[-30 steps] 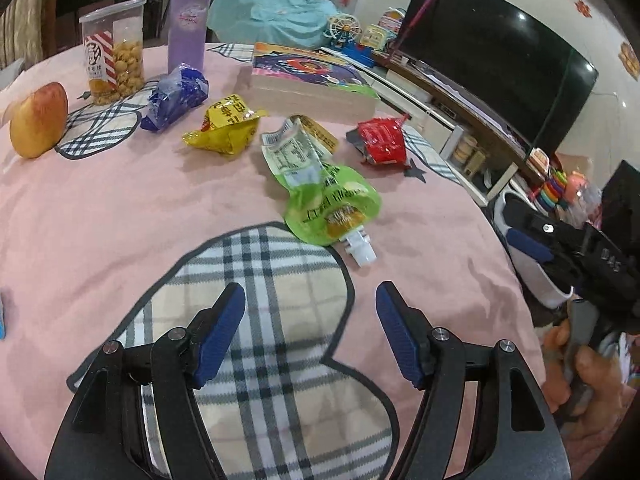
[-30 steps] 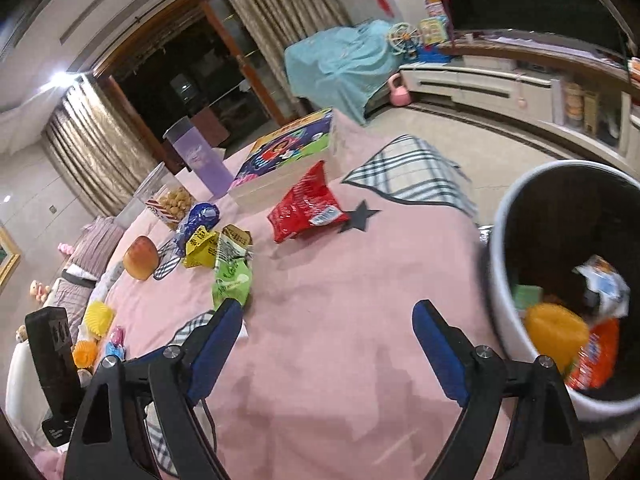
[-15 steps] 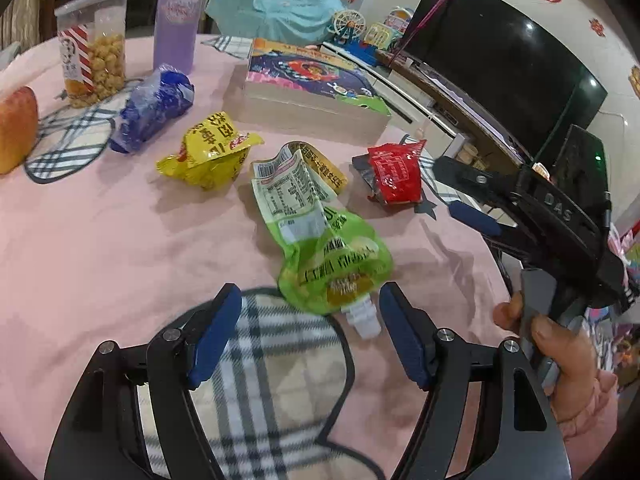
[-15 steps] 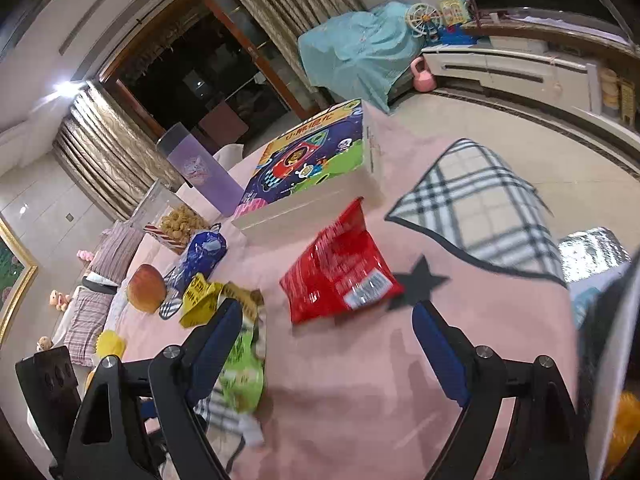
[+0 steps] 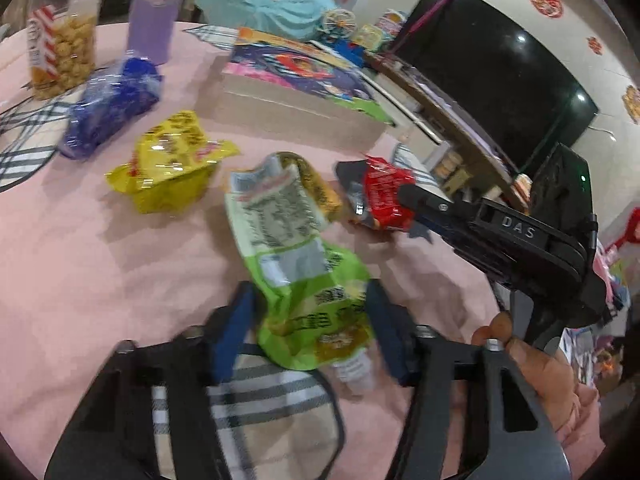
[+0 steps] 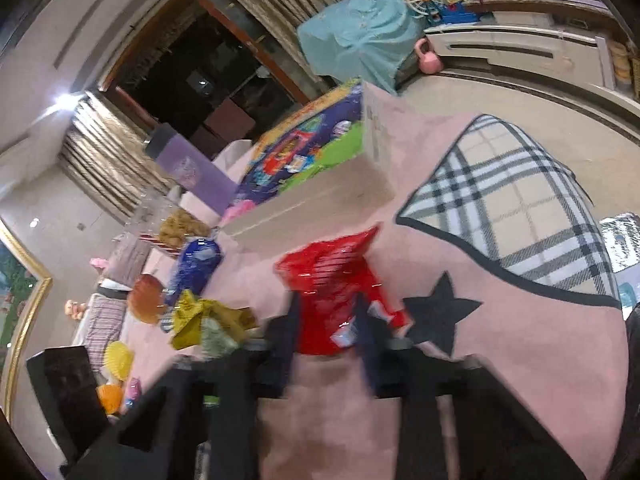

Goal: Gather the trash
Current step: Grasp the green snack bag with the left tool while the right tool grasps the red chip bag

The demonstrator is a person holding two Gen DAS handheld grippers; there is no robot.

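Note:
A green spouted pouch (image 5: 304, 264) lies crumpled on the pink tablecloth (image 5: 100, 260). My left gripper (image 5: 310, 336) straddles its lower end, its jaws closing. The blue pads stand right at the pouch's two edges, and blur hides whether they press. A red wrapper (image 5: 384, 196) lies just past the pouch. My right gripper (image 5: 404, 194) reaches in from the right and is shut on it. In the right wrist view the red wrapper (image 6: 332, 280) sits between the blurred fingers of the right gripper (image 6: 328, 336).
A yellow wrapper (image 5: 172, 160) and a blue wrapper (image 5: 112, 108) lie further left. Behind them stand a colourful box (image 5: 296, 80), a snack jar (image 5: 60, 40) and a purple bottle (image 5: 154, 4). A hand (image 5: 536, 364) holds the right gripper. An apple (image 6: 148, 298) sits beyond.
Both grippers moved forward over the table. The left one came around the green pouch and narrowed. The right one swung from the bin to the red wrapper and shut on it.

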